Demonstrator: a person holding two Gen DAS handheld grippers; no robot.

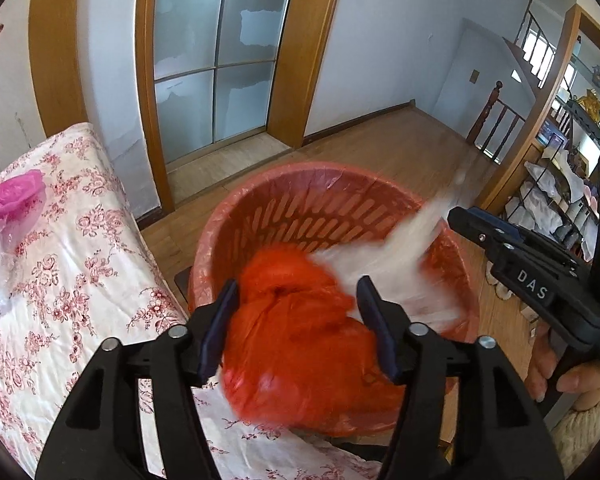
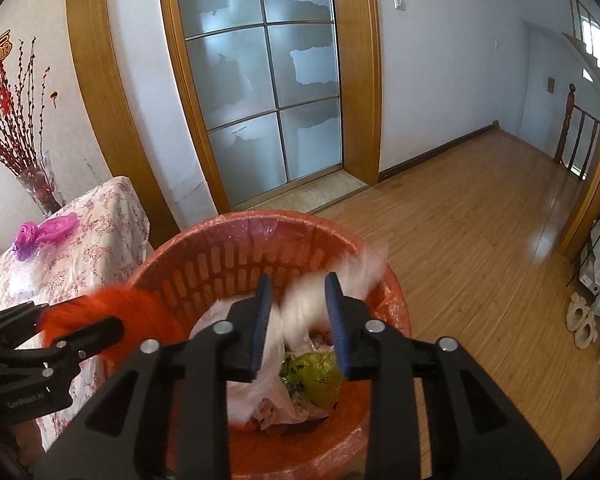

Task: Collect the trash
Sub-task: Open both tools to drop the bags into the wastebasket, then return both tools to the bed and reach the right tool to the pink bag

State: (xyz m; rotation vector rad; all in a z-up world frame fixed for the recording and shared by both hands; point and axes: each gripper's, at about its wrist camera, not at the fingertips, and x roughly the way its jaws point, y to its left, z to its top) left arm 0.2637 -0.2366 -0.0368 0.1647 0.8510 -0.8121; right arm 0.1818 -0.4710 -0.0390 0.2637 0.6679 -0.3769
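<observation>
A red slotted basket (image 1: 300, 172) (image 2: 260, 216) lined with a thin plastic bag stands on the floor beside the table. Over it, a crumpled orange-red bag (image 1: 300, 340) (image 2: 112, 304), blurred, fills the gap between the spread fingers of my left gripper (image 1: 298, 284) (image 2: 80, 320). A white plastic bag (image 1: 380, 256) (image 2: 300, 304), also blurred, hangs loose between the parted fingers of my right gripper (image 2: 298, 278) (image 1: 456, 216) just above the basket. Inside the basket lie a green wrapper (image 2: 316, 372) and clear plastic.
On the left is a table with a floral cloth (image 1: 60, 280), carrying a pink bag (image 1: 16, 196) (image 2: 48, 228) and clear wrap. A vase of red branches (image 2: 40, 188) stands behind it. Wooden floor (image 2: 480, 220), a glass door, shelves and slippers (image 2: 580, 320) lie to the right.
</observation>
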